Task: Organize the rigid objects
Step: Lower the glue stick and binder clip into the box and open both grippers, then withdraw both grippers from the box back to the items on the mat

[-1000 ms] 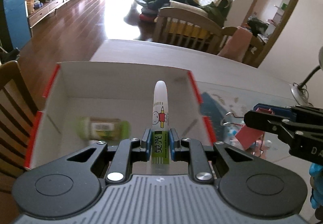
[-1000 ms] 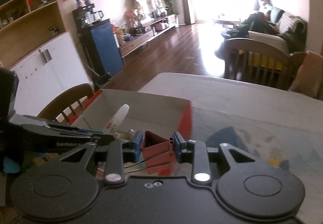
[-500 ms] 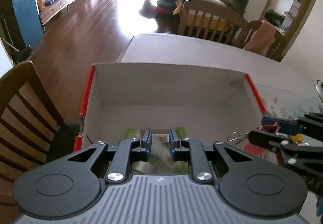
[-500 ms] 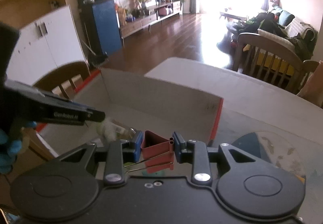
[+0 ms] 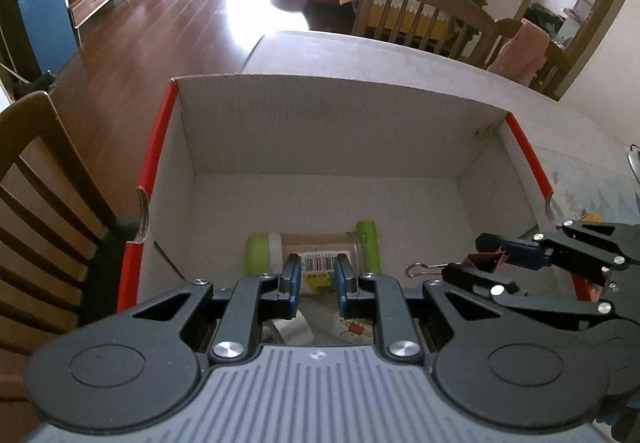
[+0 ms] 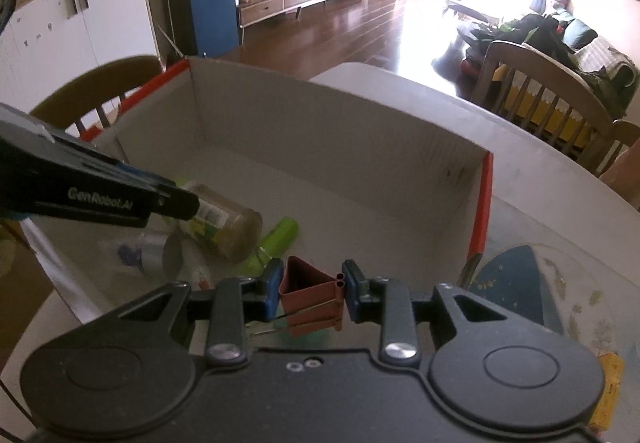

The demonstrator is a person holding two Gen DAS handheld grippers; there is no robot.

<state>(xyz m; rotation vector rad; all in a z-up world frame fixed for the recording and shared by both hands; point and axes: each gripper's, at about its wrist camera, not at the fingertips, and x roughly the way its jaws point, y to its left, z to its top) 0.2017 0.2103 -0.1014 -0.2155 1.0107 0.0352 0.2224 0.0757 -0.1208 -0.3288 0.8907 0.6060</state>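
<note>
While the right gripper [image 6: 308,293] pinches a clip [image 6: 314,299], the box [image 6: 320,135] floor lies at twelve o'clock; the left gripper [image 5: 318,281] hangs spread, empty.

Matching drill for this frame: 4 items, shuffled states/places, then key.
1. binder clip
2. jar
3. left gripper
4. box

A. open, holding nothing
B. on its side on the box floor
C. clamped in the right gripper
D. red-edged, standing on the table

Pairs: 1-C, 2-B, 3-A, 4-D
</note>
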